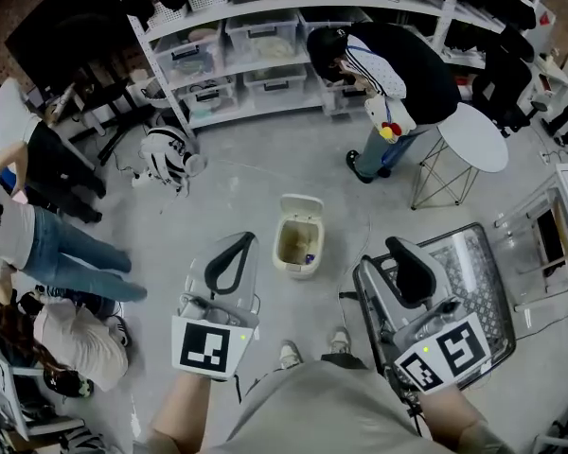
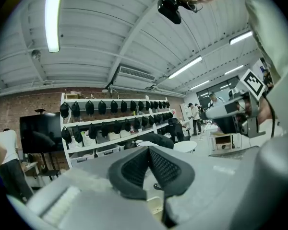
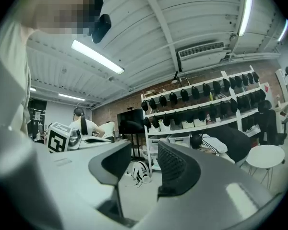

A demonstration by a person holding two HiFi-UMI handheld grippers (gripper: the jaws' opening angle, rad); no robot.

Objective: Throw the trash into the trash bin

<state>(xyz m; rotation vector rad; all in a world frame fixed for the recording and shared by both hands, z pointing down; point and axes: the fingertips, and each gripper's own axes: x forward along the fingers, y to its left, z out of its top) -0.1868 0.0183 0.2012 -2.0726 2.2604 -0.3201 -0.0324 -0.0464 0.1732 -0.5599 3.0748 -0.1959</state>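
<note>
A cream trash bin [image 1: 299,235] stands open on the grey floor, straight ahead of me, with small bits of trash [image 1: 308,256] inside. My left gripper [image 1: 246,240] is raised just left of the bin and points level. Its black pads meet at the tips [image 2: 149,150] and hold nothing. To the right of the bin is my right gripper [image 1: 395,246], also raised and level. In the right gripper view its jaws [image 3: 144,164] stand apart with nothing between them. Neither gripper holds any trash.
A wire mesh cart [image 1: 478,282] sits under my right gripper. Beyond it are a round white table [image 1: 478,135] and a person bent over the shelves [image 1: 388,64]. A black and white bag [image 1: 170,149] lies on the floor at the left. More people [image 1: 38,235] are at the far left.
</note>
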